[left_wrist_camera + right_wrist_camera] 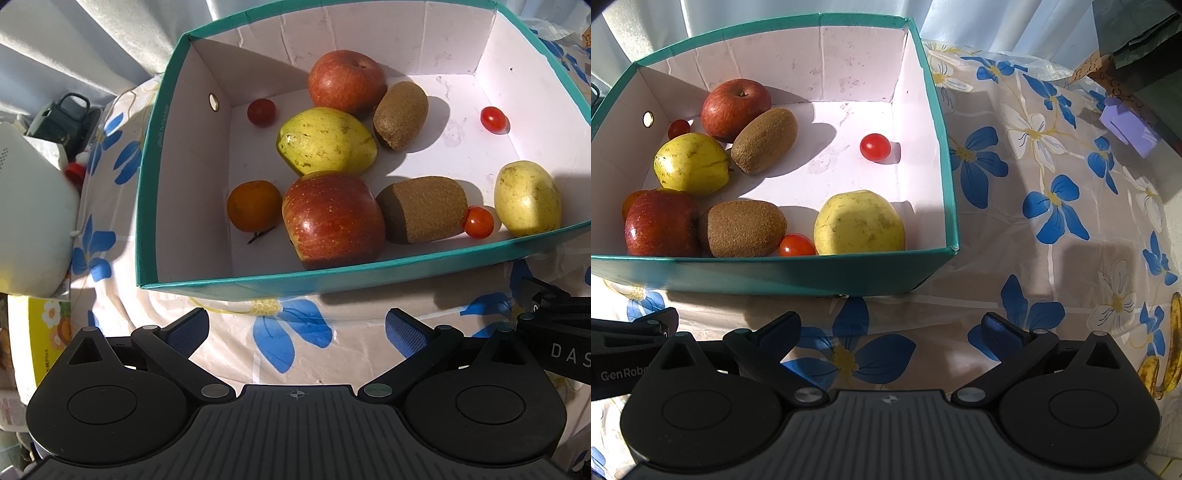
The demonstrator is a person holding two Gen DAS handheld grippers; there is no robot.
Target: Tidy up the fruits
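Both claws, left and right, hover apart and empty before the box holding the fruit; bananas lie outside, likely next for the right claw.

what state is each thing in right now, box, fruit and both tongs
box: open-topped, upright on the flowered cloth
apples: two, inside the box
kiwis: two, lying on their sides
bananas: outside the box, on the cloth
left tongs: open, empty
right tongs: open, empty
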